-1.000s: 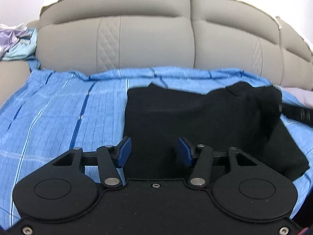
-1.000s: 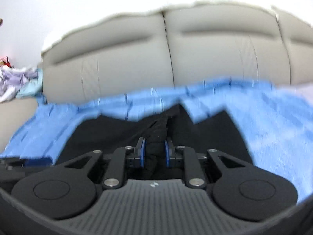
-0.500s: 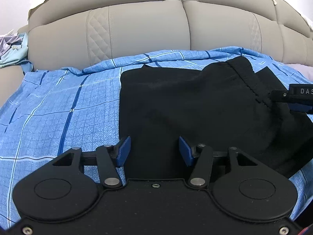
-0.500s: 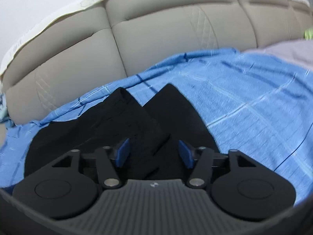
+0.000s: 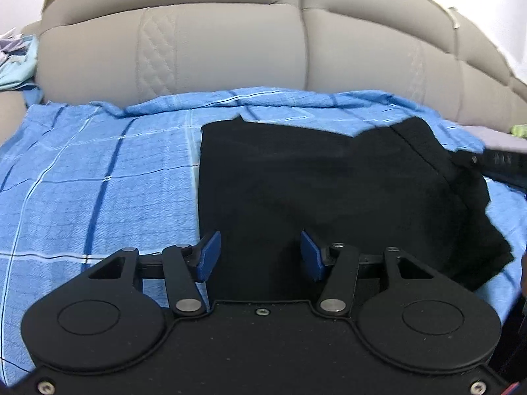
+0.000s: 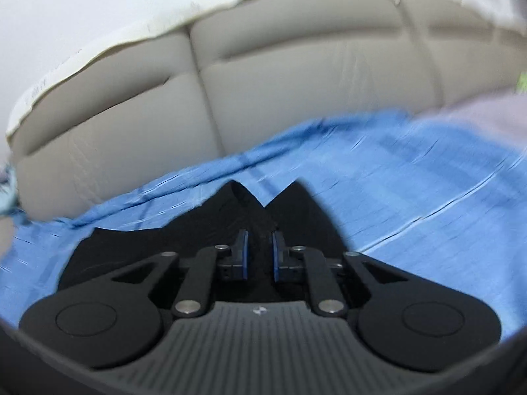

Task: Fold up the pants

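Note:
The black pants lie folded on the blue plaid sheet in the left wrist view. My left gripper is open, its blue pads either side of the pants' near edge, holding nothing. In the right wrist view the pants show two pointed flaps at their far edge. My right gripper has its jaws nearly together over the black fabric. The view is blurred, and I cannot tell whether cloth is pinched between them. The right gripper also shows in the left wrist view at the pants' right edge.
The beige padded sofa back rises behind the sheet. Crumpled clothes lie at the far left. A pale lilac cloth and a small green thing sit at the far right.
My right gripper let the fabric go and opened, then narrowed again over the pants' right part. The pants have dropped flatter. The left gripper stayed open with a slight view shift.

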